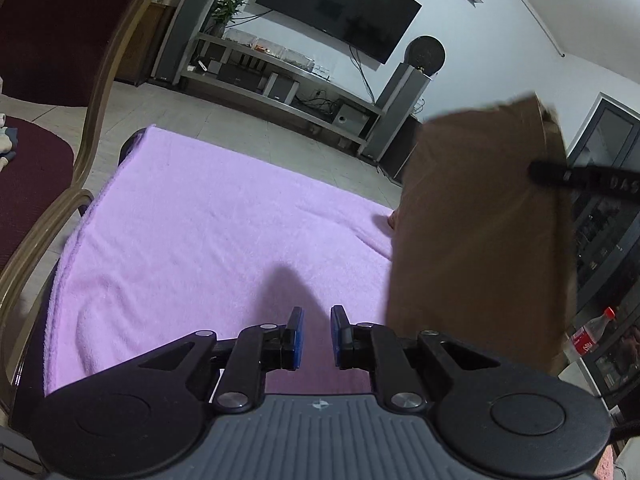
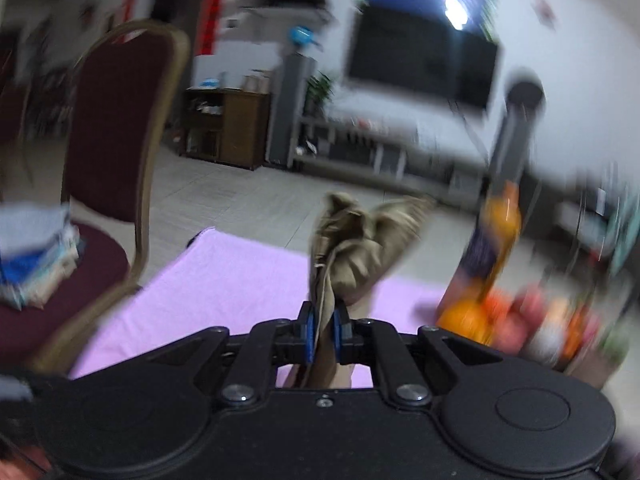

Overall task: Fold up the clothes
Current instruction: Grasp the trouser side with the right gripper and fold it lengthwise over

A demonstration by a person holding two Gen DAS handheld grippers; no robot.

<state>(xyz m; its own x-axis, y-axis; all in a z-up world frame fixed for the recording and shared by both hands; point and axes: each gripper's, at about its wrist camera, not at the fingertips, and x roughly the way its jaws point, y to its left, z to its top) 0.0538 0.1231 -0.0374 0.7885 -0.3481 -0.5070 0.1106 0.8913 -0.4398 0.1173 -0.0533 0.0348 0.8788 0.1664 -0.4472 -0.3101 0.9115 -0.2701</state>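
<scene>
My right hand-held gripper (image 2: 324,330) pinches a bunched tan garment (image 2: 352,248), hanging above the pink towel (image 1: 192,232) on the desk; my left hand-held gripper (image 1: 316,334) hovers spread and empty over that towel. A red-labelled cola bottle (image 1: 590,336) stands far right, its script too small to read. Room: tiled floor, wall TV (image 1: 340,4), maroon chair (image 2: 116,120); right view blurred.

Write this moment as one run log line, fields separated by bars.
left tongs: open, empty | right tongs: shut on brown fabric garment, lifted | pink fleece blanket: spread flat
</scene>
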